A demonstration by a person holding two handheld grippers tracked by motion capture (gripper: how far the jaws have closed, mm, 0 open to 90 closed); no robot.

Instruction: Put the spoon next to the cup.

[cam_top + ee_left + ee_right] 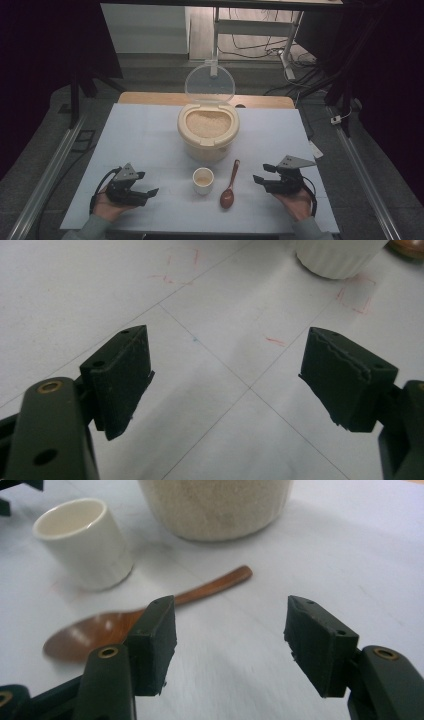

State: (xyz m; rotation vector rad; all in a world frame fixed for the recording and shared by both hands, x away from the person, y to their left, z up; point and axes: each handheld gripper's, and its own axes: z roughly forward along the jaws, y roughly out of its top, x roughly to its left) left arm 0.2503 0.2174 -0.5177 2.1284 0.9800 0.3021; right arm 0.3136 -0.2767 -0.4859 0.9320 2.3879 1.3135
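A cream rice container [208, 130] full of rice stands mid-table, its clear lid [209, 83] tipped up behind it. In front of it sit a small white cup [203, 180] and a brown wooden spoon [229, 189], bowl end nearest me. My left gripper [147, 184] rests open at the front left, nothing between its jaws; the cup's base [336, 257] shows beyond them. My right gripper [263, 173] is open at the front right, pointing toward the spoon [125, 622], the cup [85, 542] and the container [215, 507].
A pale sheet [140, 145] covers the table, with faint red marks [357, 295] on it. A wooden edge [150, 98] shows at the back. Metal rails [50, 170] run along both sides, and cables lie on the floor behind.
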